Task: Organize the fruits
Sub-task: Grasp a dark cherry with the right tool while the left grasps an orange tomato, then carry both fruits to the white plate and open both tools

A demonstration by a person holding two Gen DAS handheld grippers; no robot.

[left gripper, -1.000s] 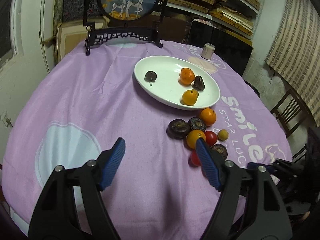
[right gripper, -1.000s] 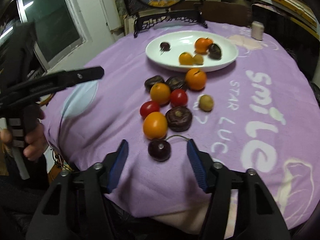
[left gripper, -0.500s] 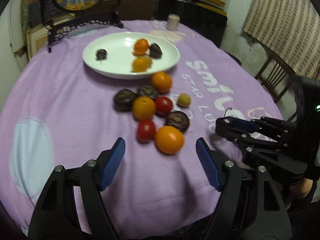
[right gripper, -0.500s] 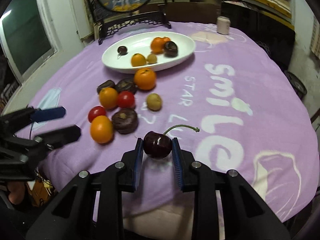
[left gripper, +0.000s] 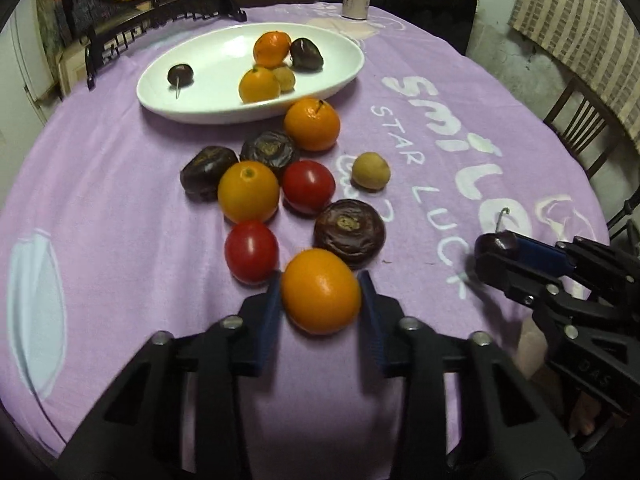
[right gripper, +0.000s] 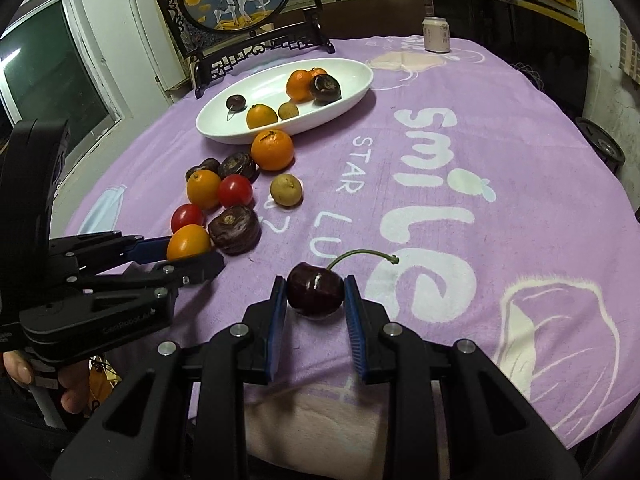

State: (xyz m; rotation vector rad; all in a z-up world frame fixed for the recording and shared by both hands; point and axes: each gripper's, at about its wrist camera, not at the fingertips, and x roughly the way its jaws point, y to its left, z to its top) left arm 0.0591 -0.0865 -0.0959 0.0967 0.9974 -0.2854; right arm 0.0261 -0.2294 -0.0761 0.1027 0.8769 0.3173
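Note:
My left gripper [left gripper: 320,294] is shut on an orange [left gripper: 320,290] at the near end of a cluster of loose fruit [left gripper: 280,184] on the purple cloth. It also shows in the right wrist view [right gripper: 188,242]. My right gripper [right gripper: 316,300] is shut on a dark cherry [right gripper: 315,289] with a green stem, just above the cloth; the cherry shows in the left wrist view [left gripper: 496,242]. A white oval plate [left gripper: 224,60] at the back holds several fruits, also in the right wrist view [right gripper: 256,84].
A framed round picture on a black stand [right gripper: 240,0] stands behind the plate. A small can [right gripper: 437,34] sits at the far edge. A wooden chair [left gripper: 580,128] stands right of the round table. The cloth bears white lettering [right gripper: 432,168].
My left gripper moved forward and closed on the nearest orange. My right gripper closed on the cherry and holds it, having moved right of the fruit cluster.

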